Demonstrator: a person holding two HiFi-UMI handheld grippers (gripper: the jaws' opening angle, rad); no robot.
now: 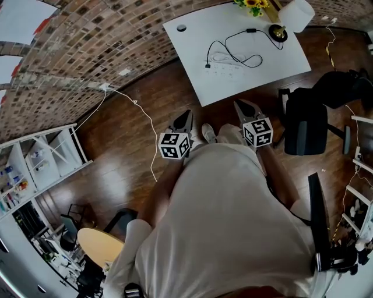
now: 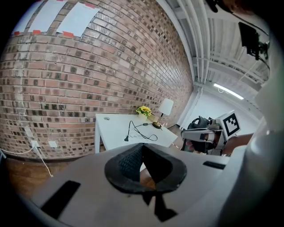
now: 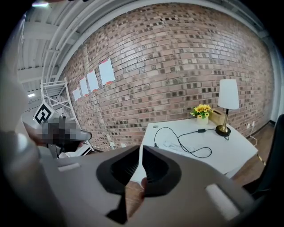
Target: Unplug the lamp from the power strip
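Note:
A white table [image 1: 262, 58] stands against the brick wall, well ahead of me. On it are a lamp with a white shade and brass base [image 1: 287, 22], its black cord [image 1: 233, 41], and a white power strip [image 1: 226, 67]. The cord's black plug [image 1: 207, 66] sits at the strip's left end. My left gripper [image 1: 187, 114] and right gripper [image 1: 239, 104] hover over the wooden floor, short of the table, both shut and empty. The right gripper view shows the lamp [image 3: 228, 99], the plug [image 3: 156, 144] and the strip [image 3: 173, 144]. The left gripper view shows the lamp [image 2: 165, 108] and the cord [image 2: 138, 131] far off.
A black office chair [image 1: 306, 122] stands to the right of the table. Yellow flowers [image 1: 254, 3] sit beside the lamp. A white cable [image 1: 143, 125] trails over the floor from a wall socket. A white shelf [image 1: 41, 157] and a round wooden stool [image 1: 99, 244] lie at the left.

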